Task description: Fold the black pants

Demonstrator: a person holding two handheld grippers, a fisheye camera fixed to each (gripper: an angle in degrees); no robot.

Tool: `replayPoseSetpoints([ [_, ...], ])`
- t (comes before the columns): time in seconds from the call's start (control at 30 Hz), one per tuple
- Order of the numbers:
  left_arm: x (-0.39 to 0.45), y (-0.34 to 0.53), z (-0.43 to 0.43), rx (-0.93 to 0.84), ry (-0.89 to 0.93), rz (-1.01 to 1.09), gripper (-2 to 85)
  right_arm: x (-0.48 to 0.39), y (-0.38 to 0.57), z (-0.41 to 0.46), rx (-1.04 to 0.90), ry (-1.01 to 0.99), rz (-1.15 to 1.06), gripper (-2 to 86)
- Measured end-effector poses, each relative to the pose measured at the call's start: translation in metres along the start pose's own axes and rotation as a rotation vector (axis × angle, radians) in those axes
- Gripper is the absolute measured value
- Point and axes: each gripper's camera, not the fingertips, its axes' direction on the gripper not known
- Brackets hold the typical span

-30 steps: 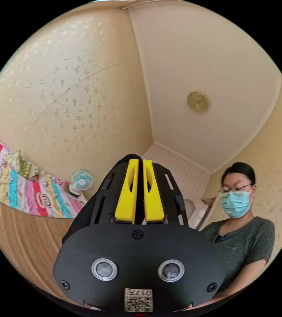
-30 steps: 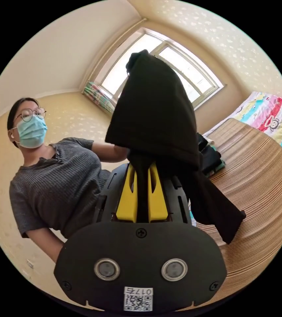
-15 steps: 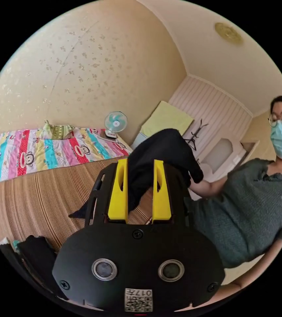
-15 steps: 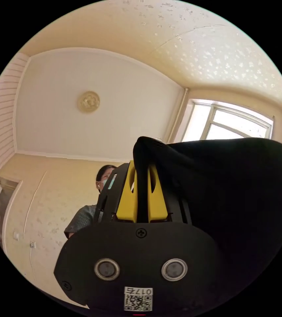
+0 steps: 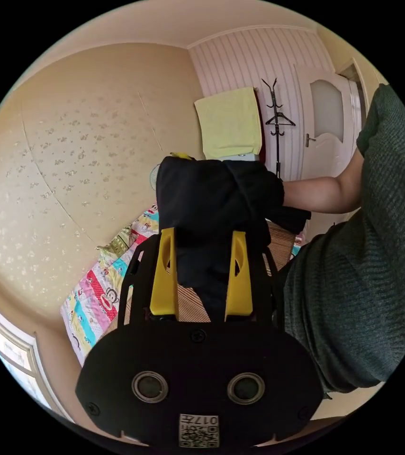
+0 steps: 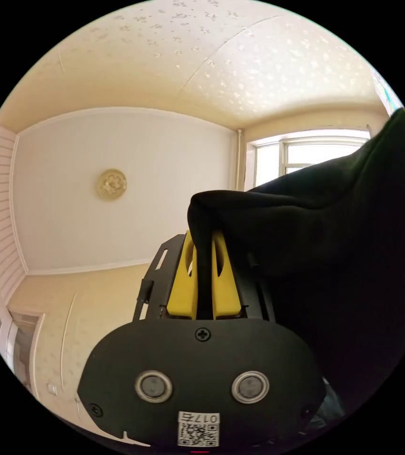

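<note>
Our right gripper point(image 6: 204, 246) has its yellow jaws clamped together on a pinch of the soft black fabric pants point(image 6: 335, 246), which rise out of the jaws and drape away as a dark sheet toward the side of the right gripper view. That view tilts up at the white ceiling with its round gold light fitting point(image 6: 111, 184) and a bright window point(image 6: 301, 156), so we judge the garment is held up in the air here rather than lying flat.

Our left gripper point(image 5: 202, 256) stands with its yellow jaws spread apart. A hanging fold of the black pants point(image 5: 211, 199) sits between them, but neither jaw presses on it yet. Above the jaws the cloth bunches into a thick lump, out of which a person's bare forearm point(image 5: 320, 192) comes, reaching across from a grey knitted sleeve point(image 5: 382, 246). Below and behind the cloth we see a ribbed woven bed mat point(image 5: 193, 303) and a striped cartoon-print bedsheet point(image 5: 103, 294); further back are a yellow towel point(image 5: 228, 121) and a white door point(image 5: 330, 128).

We judge the fold has barely begun: the pants are crumpled, aloft, and gripped at one point only. What is left, as we see it, is closing the left jaws on the cloth, spreading the garment out, laying it on the mat and making the folds themselves.
</note>
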Motion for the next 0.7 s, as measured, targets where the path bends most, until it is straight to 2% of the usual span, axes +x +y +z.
replayPoseSetpoints([
  [0.07, -0.004, 0.003, 0.006, -0.014, 0.011, 0.005, 15.4, 0.014, 0.004, 0.0, 0.029, 0.019, 0.076, 5.4],
  [0.17, -0.019, -0.001, 0.005, 0.009, 0.134, -0.003, 10.5, 0.036, 0.015, -0.002, 0.091, 0.061, 0.179, 5.9],
  [0.23, -0.055, -0.001, -0.006, 0.148, 0.35, -0.106, 6.1, 0.045, 0.019, 0.001, 0.085, 0.112, 0.22, 6.2],
  [0.27, -0.068, 0.0, -0.008, 0.19, 0.412, -0.146, 5.6, 0.052, 0.022, 0.006, 0.076, 0.143, 0.255, 6.4],
  [0.33, -0.123, 0.012, -0.003, 0.372, 0.7, -0.283, 4.4, 0.06, 0.026, 0.019, 0.02, 0.188, 0.289, 7.0],
  [0.37, -0.135, 0.016, -0.001, 0.427, 0.762, -0.328, 4.2, 0.065, 0.029, 0.032, -0.017, 0.213, 0.302, 7.6],
  [0.43, -0.178, 0.031, 0.004, 0.674, 0.95, -0.503, 3.8, 0.072, 0.036, 0.049, -0.044, 0.23, 0.307, 9.1],
  [0.53, -0.22, 0.042, -0.017, 0.94, 1.012, -0.619, 3.3, 0.081, 0.053, 0.073, -0.132, 0.217, 0.28, 12.3],
  [0.63, -0.247, 0.029, -0.062, 1.035, 0.935, -0.609, 2.7, 0.081, 0.08, 0.092, -0.226, 0.1, 0.193, 13.9],
  [0.7, -0.252, 0.002, -0.101, 0.999, 0.822, -0.552, 2.6, 0.065, 0.111, 0.094, -0.211, 0.11, 0.053, 11.5],
])
